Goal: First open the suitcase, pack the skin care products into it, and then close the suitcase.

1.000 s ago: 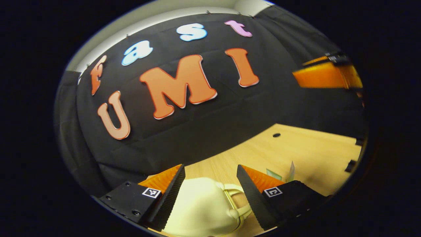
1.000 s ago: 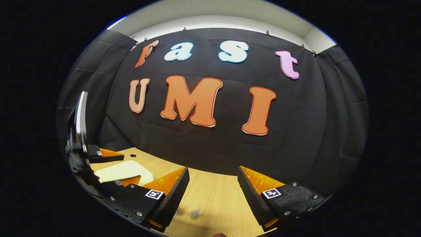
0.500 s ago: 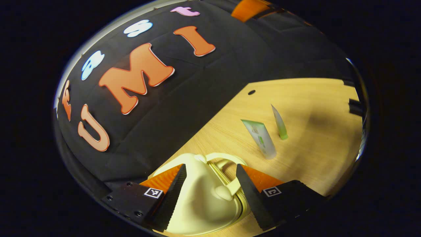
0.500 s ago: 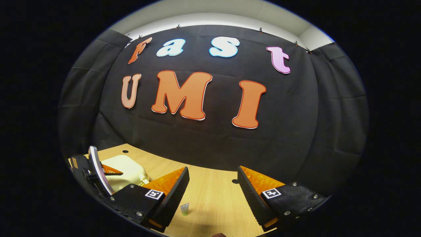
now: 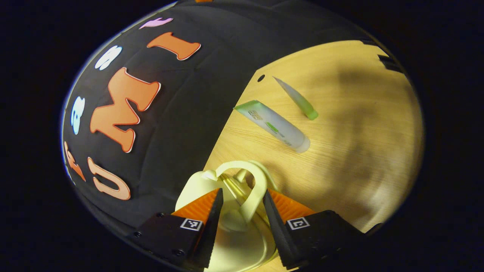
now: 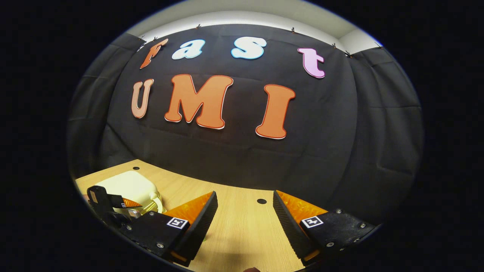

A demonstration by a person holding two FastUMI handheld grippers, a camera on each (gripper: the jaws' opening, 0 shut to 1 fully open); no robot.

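Left tool [image 5: 239, 211], fingers apart, straddles the suitcase [image 5: 230, 226] handle [image 5: 254, 189]; clamp squarely, then lift the lid. Right tool [image 6: 245, 211] idle, fingers apart.

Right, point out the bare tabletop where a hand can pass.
Bare wood lies right of the two tubes, and in front of the right gripper up to the cloth wall. It is crowded where the left gripper straddles the suitcase handle.
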